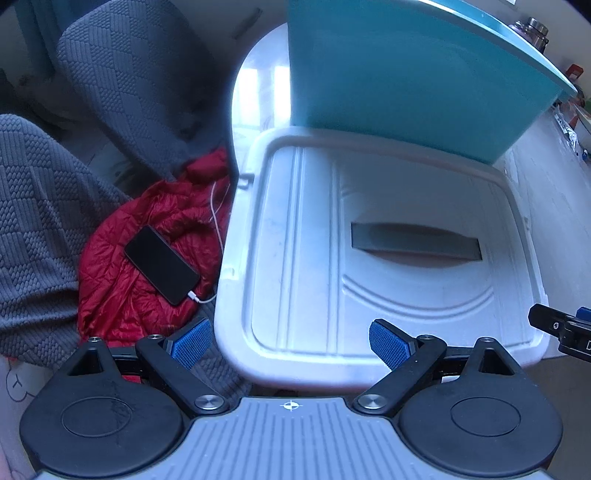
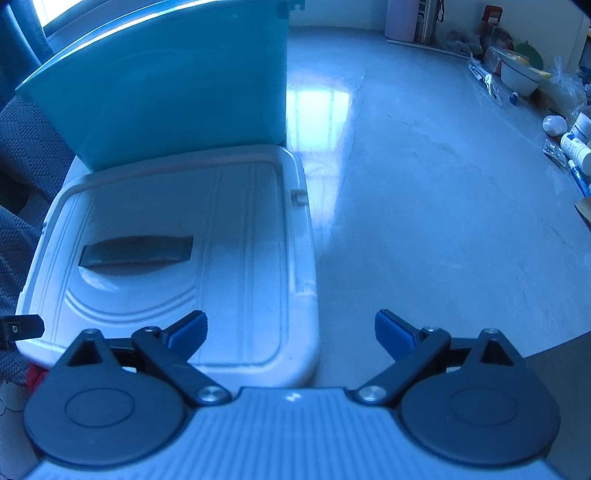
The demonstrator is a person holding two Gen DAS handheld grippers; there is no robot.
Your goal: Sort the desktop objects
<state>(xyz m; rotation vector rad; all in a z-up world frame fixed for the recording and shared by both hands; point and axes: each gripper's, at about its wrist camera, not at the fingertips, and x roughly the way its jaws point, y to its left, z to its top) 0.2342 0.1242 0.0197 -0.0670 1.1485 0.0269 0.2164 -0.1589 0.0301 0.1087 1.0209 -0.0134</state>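
Note:
A white plastic lid [image 1: 388,240] with a grey handle slot lies flat on the table, in front of a teal storage box [image 1: 406,74]. My left gripper [image 1: 291,343] hovers open over the lid's near left corner, nothing between its blue pads. In the right wrist view the same lid [image 2: 166,258] and teal box [image 2: 166,96] sit at left. My right gripper [image 2: 290,332] is open above the lid's near right corner and holds nothing. Small desktop items [image 2: 569,144] — bottles, tubes, a white bowl [image 2: 519,79] — crowd the table's far right edge.
A grey quilted chair [image 1: 129,74] stands left of the table, with a red jacket [image 1: 147,240] and a black phone [image 1: 160,264] on a white cable on it. The pale table top [image 2: 424,203] stretches bare to the right of the lid. A metal flask [image 2: 428,22] stands at the back.

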